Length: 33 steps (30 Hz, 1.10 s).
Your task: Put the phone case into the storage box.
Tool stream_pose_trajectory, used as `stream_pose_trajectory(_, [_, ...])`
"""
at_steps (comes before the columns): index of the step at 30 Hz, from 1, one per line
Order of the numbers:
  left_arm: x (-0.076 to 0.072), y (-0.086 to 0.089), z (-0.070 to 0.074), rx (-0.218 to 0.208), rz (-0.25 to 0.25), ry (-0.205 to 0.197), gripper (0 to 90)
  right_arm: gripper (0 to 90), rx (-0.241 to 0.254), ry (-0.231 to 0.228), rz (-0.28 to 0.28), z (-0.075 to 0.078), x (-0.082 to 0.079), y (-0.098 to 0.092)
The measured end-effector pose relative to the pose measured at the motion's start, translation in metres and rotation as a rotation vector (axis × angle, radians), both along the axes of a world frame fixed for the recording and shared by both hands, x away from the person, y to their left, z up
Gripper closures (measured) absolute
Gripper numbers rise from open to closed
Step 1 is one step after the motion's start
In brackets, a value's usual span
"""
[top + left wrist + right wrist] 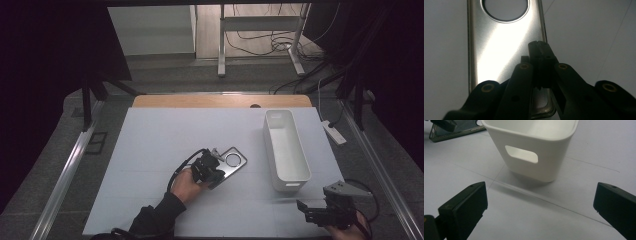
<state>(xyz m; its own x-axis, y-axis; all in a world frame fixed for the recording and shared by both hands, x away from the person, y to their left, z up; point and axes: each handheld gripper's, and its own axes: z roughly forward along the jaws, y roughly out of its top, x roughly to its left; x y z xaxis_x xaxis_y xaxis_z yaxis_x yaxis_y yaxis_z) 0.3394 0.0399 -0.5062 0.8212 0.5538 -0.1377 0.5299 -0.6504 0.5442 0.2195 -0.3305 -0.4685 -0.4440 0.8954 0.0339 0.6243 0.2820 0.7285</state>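
No readable text, labels, brands, numbers or signs anywhere. The metal plate (506, 47) is bare brushed steel, the white bin (534, 147) is plain, and the white table sheet (165, 140) carries only thin lines.

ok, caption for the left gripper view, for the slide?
Left tongs shut on the edge of a brushed metal plate with a round hole, lying on the white table.
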Motion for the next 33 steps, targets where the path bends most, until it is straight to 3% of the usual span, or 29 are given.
stream_pose_trajectory(5, [0.006,0.01,0.018,-0.017,0.007,-0.014,88.4,0.0,0.001,-0.001,-0.001,0.0,0.0,0.0])
stream_pose_trajectory(8, [0.009,0.016,0.027,-0.023,0.018,-0.023,77.1,0.0,0.0,-0.001,-0.001,0.0,0.0,0.0])
stream_pose_trajectory(10, [0.011,0.017,0.029,-0.015,0.026,-0.035,64.8,0.0,0.0,-0.001,0.0,0.0,0.0,0.0])
stream_pose_trajectory(11, [0.012,0.019,0.031,-0.012,0.035,-0.044,64.8,0.0,0.0,-0.001,0.0,0.0,0.0,0.0])
stream_pose_trajectory(14, [0.019,0.026,0.033,-0.009,0.064,-0.055,48.4,0.0,0.001,-0.001,-0.002,0.0,0.0,0.0])
stream_pose_trajectory(19, [0.029,0.037,0.036,-0.044,0.103,-0.039,23.3,0.0,0.002,-0.003,-0.002,0.0,0.0,0.0])
stream_pose_trajectory(24, [0.04,0.049,0.036,-0.023,0.117,-0.036,4.3,0.0,0.002,-0.003,-0.003,0.0,0.0,-0.001])
stream_pose_trajectory(33, [0.051,0.059,0.025,-0.028,0.114,-0.042,0.0,0.0,0.002,-0.002,-0.001,0.0,0.0,0.0])
